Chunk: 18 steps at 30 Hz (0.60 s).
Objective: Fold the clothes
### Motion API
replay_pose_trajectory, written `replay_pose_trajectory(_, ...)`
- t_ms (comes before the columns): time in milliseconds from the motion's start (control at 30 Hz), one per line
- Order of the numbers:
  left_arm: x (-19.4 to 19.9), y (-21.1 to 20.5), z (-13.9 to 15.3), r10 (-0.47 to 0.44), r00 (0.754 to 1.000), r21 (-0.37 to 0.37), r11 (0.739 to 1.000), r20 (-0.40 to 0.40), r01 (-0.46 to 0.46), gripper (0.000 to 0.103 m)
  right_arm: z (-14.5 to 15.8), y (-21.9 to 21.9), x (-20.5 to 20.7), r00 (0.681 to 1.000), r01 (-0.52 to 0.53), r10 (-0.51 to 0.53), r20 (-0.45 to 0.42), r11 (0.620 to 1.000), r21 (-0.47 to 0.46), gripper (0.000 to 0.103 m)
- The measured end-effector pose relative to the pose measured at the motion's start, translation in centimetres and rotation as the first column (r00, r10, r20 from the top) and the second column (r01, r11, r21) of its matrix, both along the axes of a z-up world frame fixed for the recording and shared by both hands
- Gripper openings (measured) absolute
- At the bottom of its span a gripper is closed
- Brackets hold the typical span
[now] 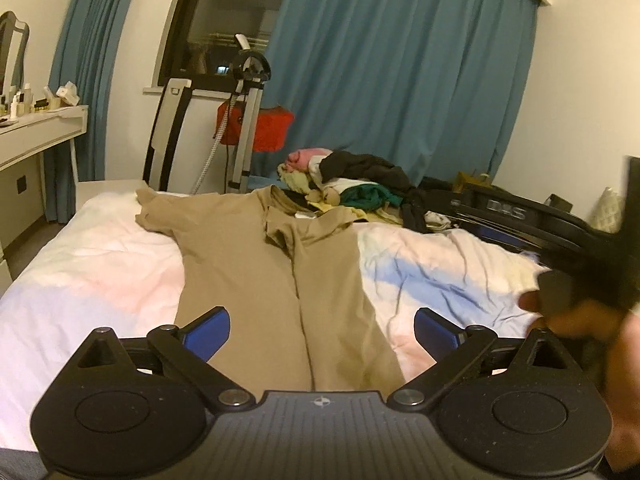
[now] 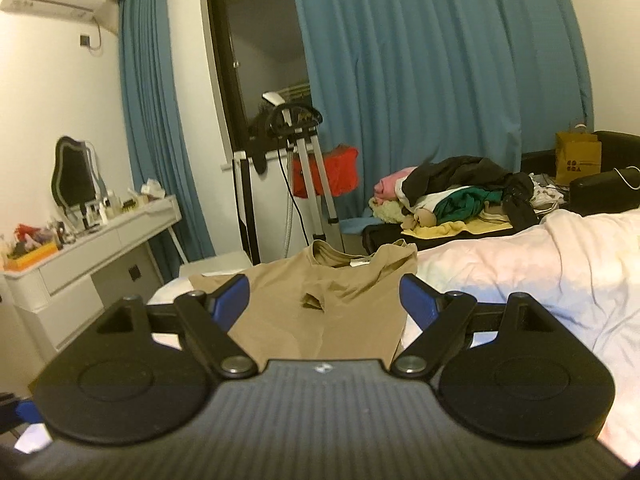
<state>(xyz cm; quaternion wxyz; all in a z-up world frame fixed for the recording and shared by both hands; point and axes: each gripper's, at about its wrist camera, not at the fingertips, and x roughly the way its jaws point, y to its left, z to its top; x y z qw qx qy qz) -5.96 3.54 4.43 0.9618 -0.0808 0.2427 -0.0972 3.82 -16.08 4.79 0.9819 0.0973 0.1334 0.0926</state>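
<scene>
Evidently I had both tools free at that moment: the left hand-held gripper (image 1: pixel 322 330) stood with its blue pads wide apart and nothing between them, hovering above the tan shirt (image 1: pixel 272 256). The right hand-held gripper (image 2: pixel 324 300) was likewise spread wide and empty, pointing along the same garment from its lower end.

The shirt lay flat on the white bed (image 1: pixel 92 248), collar away from me, with its right side turned in toward the middle and the short sleeve resting on the chest, so I judged one lengthwise fold was in place. The left sleeve was spread out on the sheet, which I took to be the next edge to bring in.

A heap of unfolded clothes (image 1: pixel 352 184) waited beyond the collar, well apart from my grippers.
</scene>
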Motion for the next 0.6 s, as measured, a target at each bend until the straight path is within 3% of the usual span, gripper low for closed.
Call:
replay_pose_trajectory(300, 1.9, 0.2, -2.6, 0.054, 0.998, 0.026, 0.998, 0.020, -0.055, 0.100, -2.5, -1.2, -1.5, 1.000, 0.020, -0.020, 0.001, 1.000, 0.013, 0.084)
replay_pose_trajectory(467, 5.2, 1.7, -3.7, 0.083, 0.995, -0.035, 0.996, -0.052, -0.085, 0.100, -3.4, -1.9, -0.9, 0.999, 0.030, -0.029, -0.031, 0.999, 0.036, 0.084)
replay_pose_trajectory(600, 10.8, 4.4, -4.7, 0.052, 0.987, -0.124, 0.990, -0.151, -0.071, 0.100, -4.5, -2.3, -0.2, 0.996, 0.051, -0.047, -0.069, 0.997, 0.055, 0.084)
